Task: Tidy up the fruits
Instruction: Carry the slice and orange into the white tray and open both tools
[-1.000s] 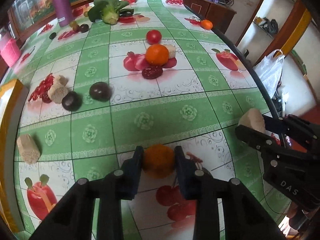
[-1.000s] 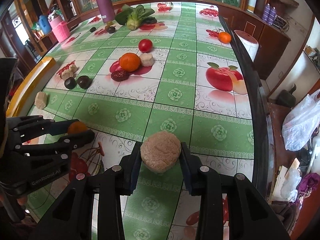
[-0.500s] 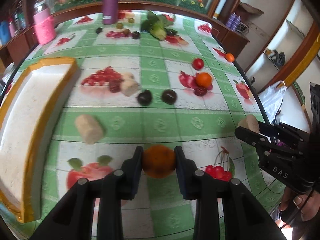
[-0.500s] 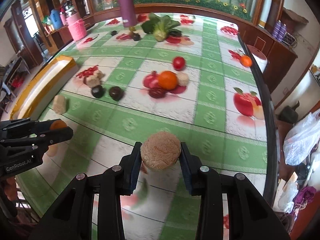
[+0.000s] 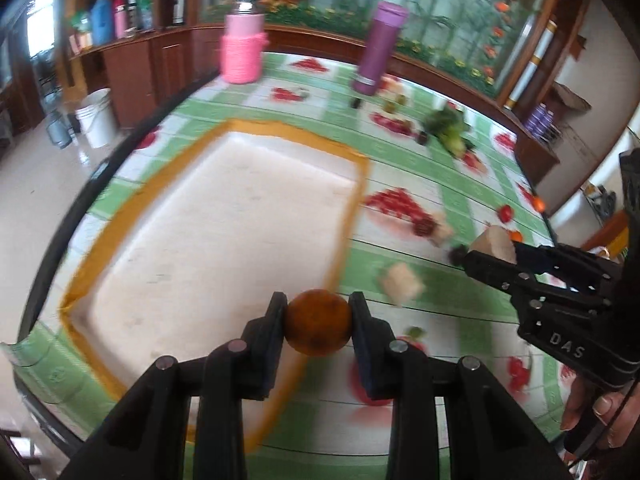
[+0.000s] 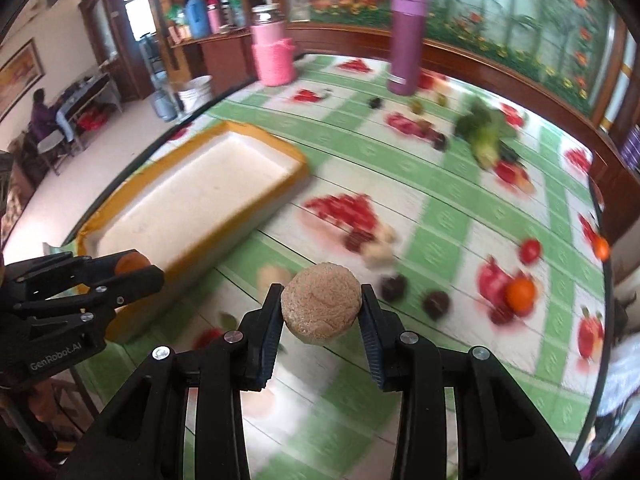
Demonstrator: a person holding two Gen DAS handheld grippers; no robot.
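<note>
Two fruits are held: a firm, smooth orange [image 5: 318, 322] clamped across its middle in the left tool [image 5: 318, 320] beside the tray [image 5: 348, 220], and a rough, light-looking beige round [image 6: 320, 306] pinched in the right tool [image 6: 320, 308] above the tabletop [image 6: 440, 208].

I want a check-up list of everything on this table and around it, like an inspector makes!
Surface: table under a green and white cloth with fruit pictures.
Job's things: empty orange-rimmed tray; small orange and tan round piece, both held; loose orange, tomato and dark fruits on the cloth.
Clutter: purple bottle, pink jar, leafy greens.
Claws: left claw shut on the small orange; right claw shut on the tan round piece.
Cables: nothing seen.
Surroundings: wooden cabinets, white buckets on the floor, a seated person far off.
</note>
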